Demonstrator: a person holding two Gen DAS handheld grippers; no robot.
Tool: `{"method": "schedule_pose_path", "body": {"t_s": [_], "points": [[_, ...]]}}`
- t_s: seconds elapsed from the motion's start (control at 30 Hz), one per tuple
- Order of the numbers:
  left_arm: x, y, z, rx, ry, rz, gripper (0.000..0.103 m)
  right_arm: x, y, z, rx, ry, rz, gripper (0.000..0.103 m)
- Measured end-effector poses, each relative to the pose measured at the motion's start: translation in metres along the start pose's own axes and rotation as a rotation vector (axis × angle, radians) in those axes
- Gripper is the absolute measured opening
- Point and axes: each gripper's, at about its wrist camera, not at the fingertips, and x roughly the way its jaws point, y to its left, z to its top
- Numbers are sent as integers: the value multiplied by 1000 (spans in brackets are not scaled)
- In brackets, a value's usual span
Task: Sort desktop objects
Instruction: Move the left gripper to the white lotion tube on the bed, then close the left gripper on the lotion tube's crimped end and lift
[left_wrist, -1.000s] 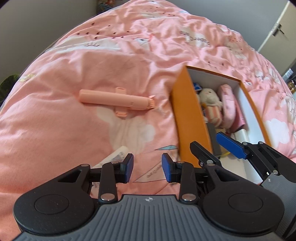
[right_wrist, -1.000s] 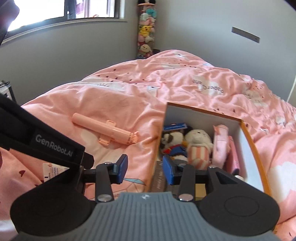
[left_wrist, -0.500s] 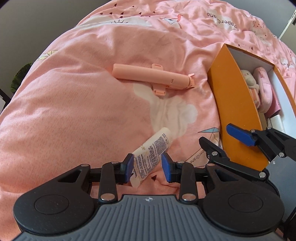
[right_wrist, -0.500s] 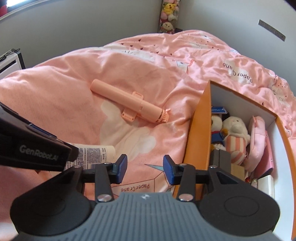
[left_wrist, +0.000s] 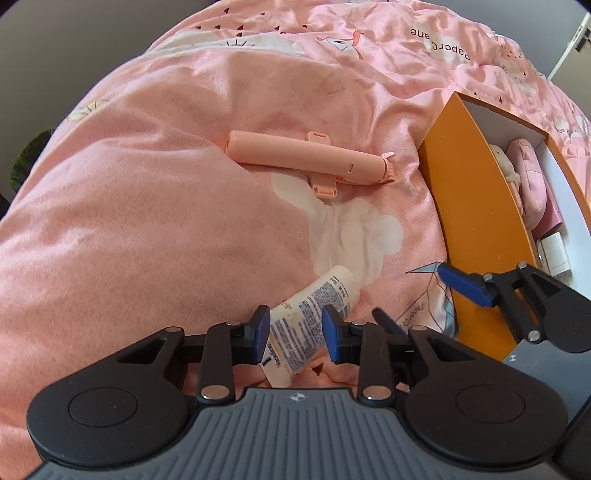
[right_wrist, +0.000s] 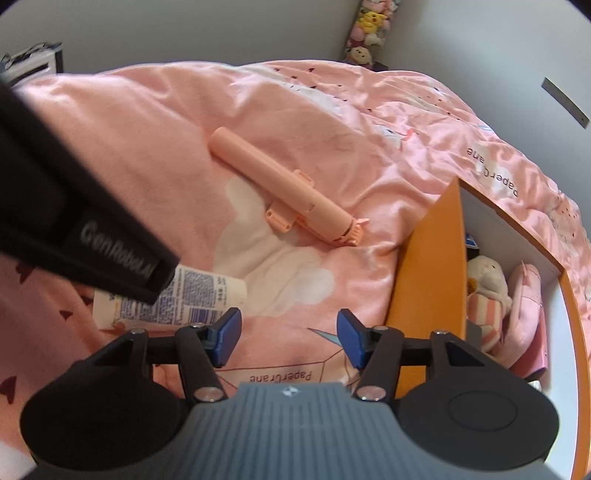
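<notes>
Left gripper (left_wrist: 295, 334) was seen with fingers apart, straddling the white printed plastic tube (left_wrist: 312, 317) lying on the pink printed duvet (left_wrist: 147, 221); contact could not be confirmed. Right gripper (right_wrist: 288, 338) was held with fingers apart and nothing between them, just beside the orange-walled cardboard box (right_wrist: 428, 280). Plush toy (right_wrist: 487, 284) and pink pouch (right_wrist: 524, 314) were already boxed. Tube and peach plastic folding stick (left_wrist: 306, 164), mid-duvet, were judged left to sort. Tube's tail was hidden behind the gripper; box's near end was cut off.
</notes>
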Motion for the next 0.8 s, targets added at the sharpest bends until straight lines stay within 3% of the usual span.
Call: {"method": "schedule_pose_path", "body": {"t_s": [0.07, 0.47, 0.8], "points": [[-1, 0, 0, 23, -14, 26, 35, 5, 2, -3, 1, 21, 12, 58], [2, 8, -5, 58, -16, -17, 34, 29, 17, -20, -27, 126, 30, 54], [7, 9, -6, 127, 43, -51, 34, 15, 28, -21, -92, -1, 122, 42]]}}
